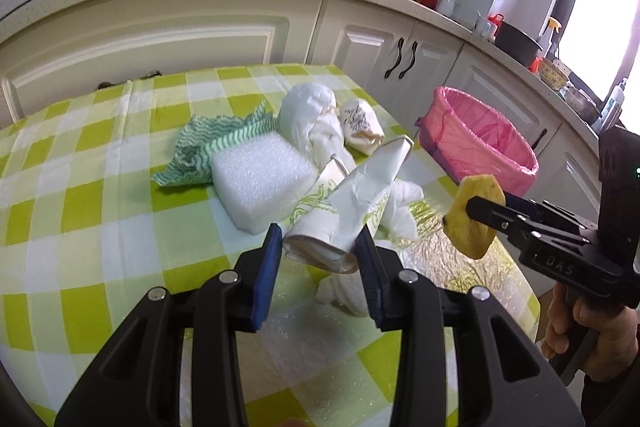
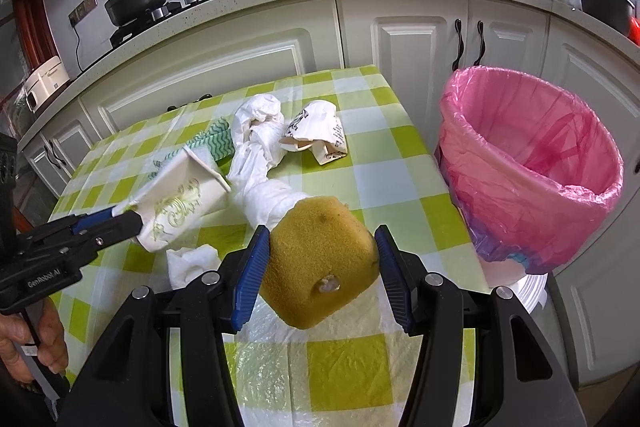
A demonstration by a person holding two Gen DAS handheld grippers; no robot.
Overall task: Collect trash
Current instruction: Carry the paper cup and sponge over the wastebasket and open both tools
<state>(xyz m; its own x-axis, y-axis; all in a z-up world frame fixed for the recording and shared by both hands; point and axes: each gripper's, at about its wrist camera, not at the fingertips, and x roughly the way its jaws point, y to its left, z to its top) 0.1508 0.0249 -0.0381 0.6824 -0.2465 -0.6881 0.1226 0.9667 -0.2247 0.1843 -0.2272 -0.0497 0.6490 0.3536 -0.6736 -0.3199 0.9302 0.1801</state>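
My left gripper (image 1: 319, 233) is shut on a crushed white paper cup with green print (image 1: 352, 195), held just above the checked tablecloth (image 1: 80, 211). The right wrist view shows that cup (image 2: 180, 195) at the left, in the left gripper (image 2: 132, 219). My right gripper (image 2: 322, 233) is shut on a yellow sponge (image 2: 320, 267), held above the table's right side. In the left wrist view the sponge (image 1: 474, 223) hangs in front of the pink-lined trash bin (image 1: 480, 143). The bin (image 2: 532, 163) stands open beside the table's right edge.
On the cloth lie a white foam block (image 1: 260, 183), a green-striped rag (image 1: 208, 147), a twisted white plastic bag (image 1: 312, 115) and another crumpled cup (image 1: 360, 125). Kitchen cabinets (image 1: 160, 39) and a counter run behind the table. A hand (image 1: 568, 323) holds the right gripper.
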